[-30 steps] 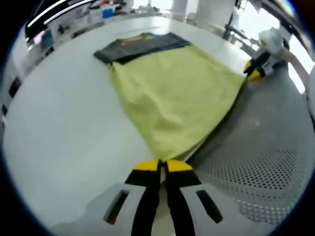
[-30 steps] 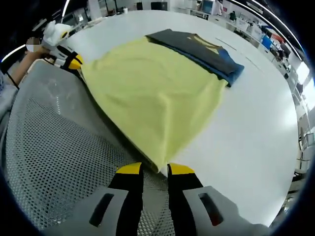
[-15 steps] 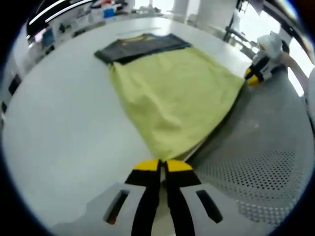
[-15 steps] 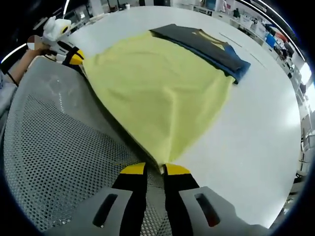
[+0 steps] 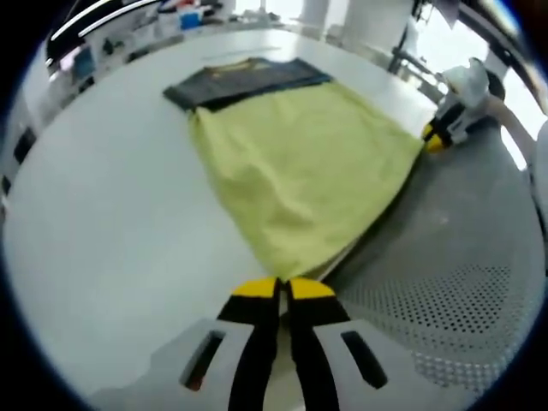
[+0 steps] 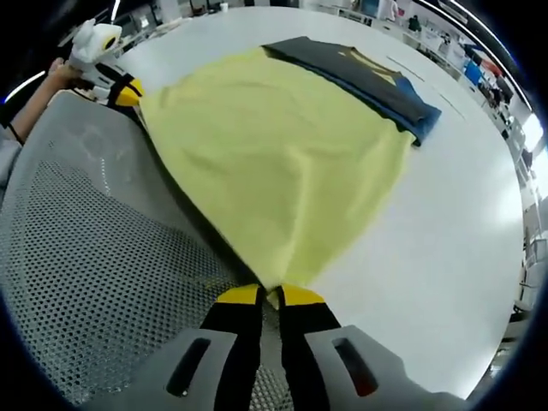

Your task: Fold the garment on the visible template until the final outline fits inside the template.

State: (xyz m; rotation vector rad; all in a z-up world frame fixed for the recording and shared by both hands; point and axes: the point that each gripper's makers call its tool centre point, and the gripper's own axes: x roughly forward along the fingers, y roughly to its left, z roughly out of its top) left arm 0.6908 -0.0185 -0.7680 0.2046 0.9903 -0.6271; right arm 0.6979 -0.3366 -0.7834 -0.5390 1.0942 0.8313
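White and broad, the bench (image 5: 103, 214) is seen under bright room light, with cluttered shelving blurred beyond its far edge. One yellow garment (image 5: 300, 171) is spread across the bench, its near portion draped over a grey perforated template (image 5: 454, 282) that lies along the bench's near edge. One dark folded garment (image 5: 244, 79) with a yellow print lies at the far end, touching or slightly under the yellow garment's far hem. The left gripper (image 5: 282, 289) is shown with its yellow-tipped jaws pressed narrow on one near corner of the yellow garment; the right gripper (image 6: 268, 296) is likewise closed narrow on the other near corner, at the template's edge. In the left gripper view the right gripper appears again at the garment's corner, held by a hand. Two grippers, two garments and one template are counted. As a judgement, the task is at an early stage: the yellow garment is still a single wide sheet, most of it lying off the template, so no fold appears completed. Carrying the pinched corners over to halve the cloth, and further folds until the outline sits within the template, appear to remain.
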